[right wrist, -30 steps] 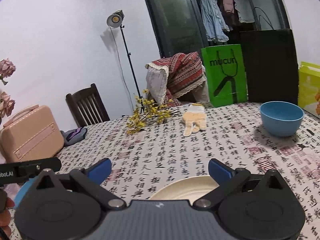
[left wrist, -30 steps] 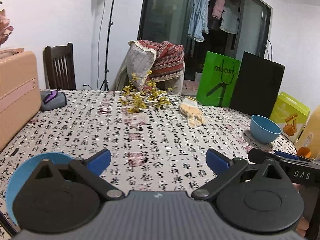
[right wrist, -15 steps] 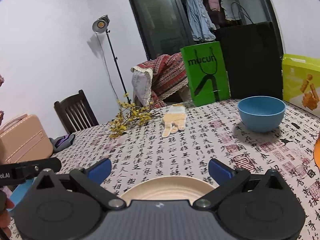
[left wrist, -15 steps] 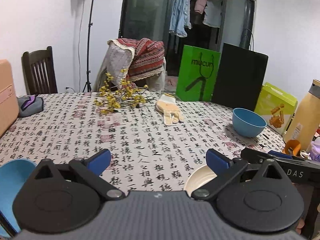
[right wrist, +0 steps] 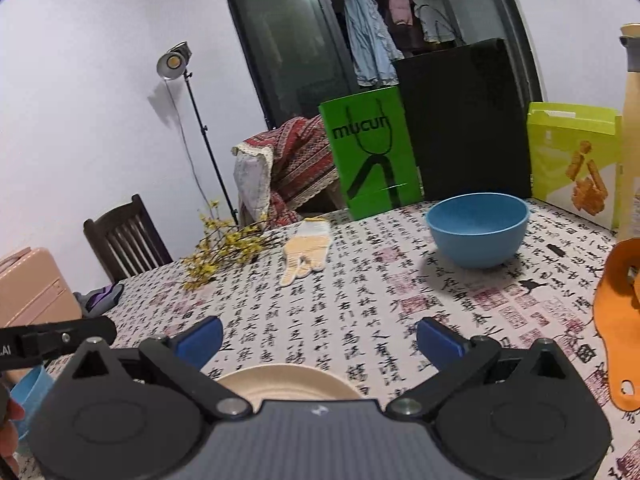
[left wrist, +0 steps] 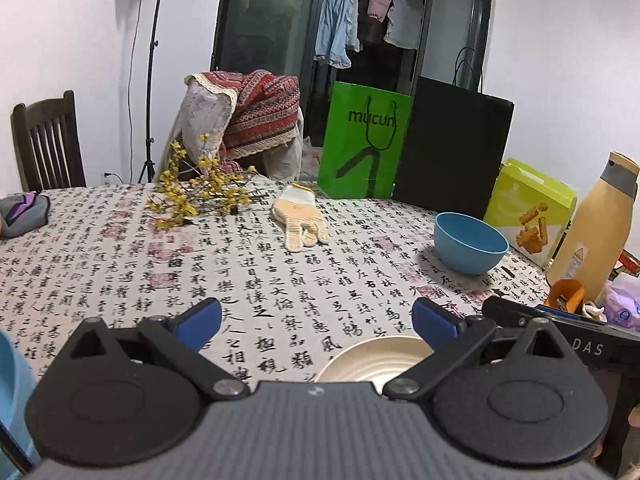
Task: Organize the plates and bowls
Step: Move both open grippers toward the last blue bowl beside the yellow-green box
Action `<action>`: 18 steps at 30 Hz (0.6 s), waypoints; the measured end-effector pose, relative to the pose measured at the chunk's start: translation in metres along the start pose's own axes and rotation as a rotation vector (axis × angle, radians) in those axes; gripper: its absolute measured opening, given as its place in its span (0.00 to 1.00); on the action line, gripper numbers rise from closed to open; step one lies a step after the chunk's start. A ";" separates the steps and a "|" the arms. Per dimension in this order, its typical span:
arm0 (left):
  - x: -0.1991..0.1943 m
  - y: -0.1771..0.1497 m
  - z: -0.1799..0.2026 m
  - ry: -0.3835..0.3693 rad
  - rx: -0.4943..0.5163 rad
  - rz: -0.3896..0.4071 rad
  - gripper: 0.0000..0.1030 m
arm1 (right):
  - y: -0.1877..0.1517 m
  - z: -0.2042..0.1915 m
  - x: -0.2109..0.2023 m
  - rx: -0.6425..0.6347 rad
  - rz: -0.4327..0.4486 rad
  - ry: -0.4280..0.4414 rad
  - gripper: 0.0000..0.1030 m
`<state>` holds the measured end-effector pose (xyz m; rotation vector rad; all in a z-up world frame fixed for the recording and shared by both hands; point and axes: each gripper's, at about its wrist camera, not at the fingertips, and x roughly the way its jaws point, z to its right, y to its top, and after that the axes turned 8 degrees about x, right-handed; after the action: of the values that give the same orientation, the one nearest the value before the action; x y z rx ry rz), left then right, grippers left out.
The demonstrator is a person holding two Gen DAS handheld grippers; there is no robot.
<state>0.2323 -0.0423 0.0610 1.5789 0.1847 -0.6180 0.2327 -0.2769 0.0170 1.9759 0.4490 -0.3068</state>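
Beneath right claw (right wrist: 318, 338), spread wide, cream plate (right wrist: 288, 382), blue bowl (right wrist: 478, 230) beyond

The counter (left wrist: 280, 272) wears a white cloth printed with black characters and reddish seals. Bowl (right wrist: 478, 230): blue. Plate (right wrist: 288, 384): cream. Glove (left wrist: 300, 216): yellow and white. One bag (left wrist: 364, 144) is bright green, another bag (left wrist: 452, 152) black; hand-held gripper fingers (left wrist: 198, 322) are blue.
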 end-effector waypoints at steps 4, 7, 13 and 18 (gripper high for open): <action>0.010 0.004 0.007 -0.008 -0.005 -0.012 1.00 | 0.005 0.013 0.000 0.015 0.012 -0.013 1.00; 0.018 0.006 0.013 -0.023 0.004 -0.021 1.00 | 0.009 0.022 0.000 0.016 0.019 -0.028 1.00; 0.032 0.011 0.030 -0.040 0.028 -0.032 1.00 | 0.017 0.037 0.001 0.018 0.033 -0.049 1.00; 0.044 0.018 0.046 -0.068 0.036 -0.023 1.00 | 0.025 0.050 0.002 0.033 0.054 -0.063 1.00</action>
<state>0.2656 -0.0995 0.0560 1.5900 0.1419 -0.6959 0.2446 -0.3319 0.0152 2.0008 0.3513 -0.3430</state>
